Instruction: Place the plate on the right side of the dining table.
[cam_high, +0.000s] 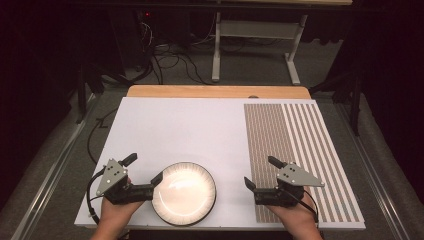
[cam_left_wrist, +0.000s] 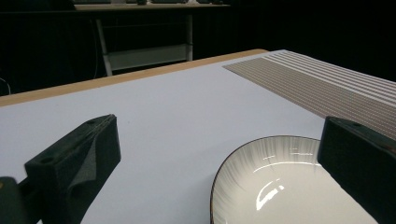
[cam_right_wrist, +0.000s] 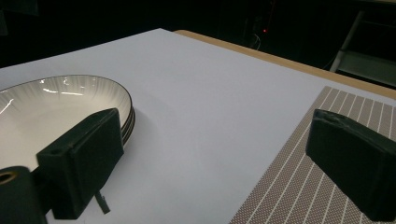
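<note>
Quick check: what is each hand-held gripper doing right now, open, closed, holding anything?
Left hand-held gripper: open, holding nothing; one jaw at the plate's left rim.
Right hand-held gripper: open, empty, over the striped placemat's left edge.

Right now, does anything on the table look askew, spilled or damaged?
Nothing stands out. The plates sit neatly stacked near the front edge, unchipped as far as visible, and the striped placemat lies flat and square on the white board. No spill.
</note>
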